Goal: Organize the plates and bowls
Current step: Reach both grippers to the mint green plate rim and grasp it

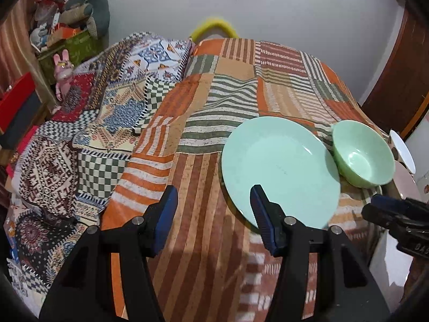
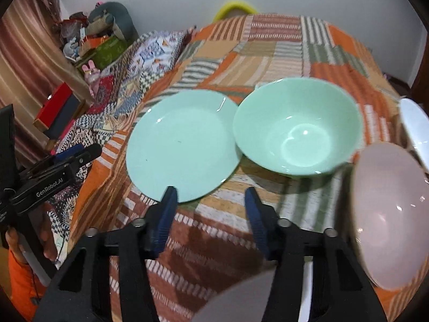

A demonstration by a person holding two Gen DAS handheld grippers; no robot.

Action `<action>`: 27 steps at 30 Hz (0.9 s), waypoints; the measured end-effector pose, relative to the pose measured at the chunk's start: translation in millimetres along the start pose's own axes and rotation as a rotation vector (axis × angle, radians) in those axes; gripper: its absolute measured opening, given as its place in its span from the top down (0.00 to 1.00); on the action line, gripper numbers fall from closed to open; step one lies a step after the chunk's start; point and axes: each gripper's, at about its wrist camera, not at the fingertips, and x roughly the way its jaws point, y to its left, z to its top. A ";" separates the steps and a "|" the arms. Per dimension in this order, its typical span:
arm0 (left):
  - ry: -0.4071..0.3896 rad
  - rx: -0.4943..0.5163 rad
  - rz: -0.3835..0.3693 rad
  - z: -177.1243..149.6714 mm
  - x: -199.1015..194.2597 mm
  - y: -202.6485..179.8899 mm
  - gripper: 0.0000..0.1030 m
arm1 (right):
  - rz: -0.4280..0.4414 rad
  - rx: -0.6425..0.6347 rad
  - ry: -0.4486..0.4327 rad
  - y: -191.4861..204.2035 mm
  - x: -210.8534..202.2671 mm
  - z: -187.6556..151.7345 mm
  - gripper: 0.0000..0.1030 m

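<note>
Left gripper (image 1: 214, 209): my fingers stand spread, nothing between them, above the striped bedcover (image 1: 203, 166); the right fingertip overlaps the near rim of the mint plate in view.
Right gripper (image 2: 210, 206): my fingers stand apart, holding nothing, near the plate's front edge.
Mint plate (image 2: 182, 145): flat on the bedcover.
Green bowl (image 2: 297, 128): upright, just right of the plate, rims touching or overlapping.
Pink bowl (image 2: 391, 214): tilted, at right edge.
</note>
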 end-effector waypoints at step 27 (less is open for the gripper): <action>0.087 0.029 -0.100 40.7 97.0 -14.5 0.78 | -0.037 0.046 0.119 -15.9 58.2 24.8 0.76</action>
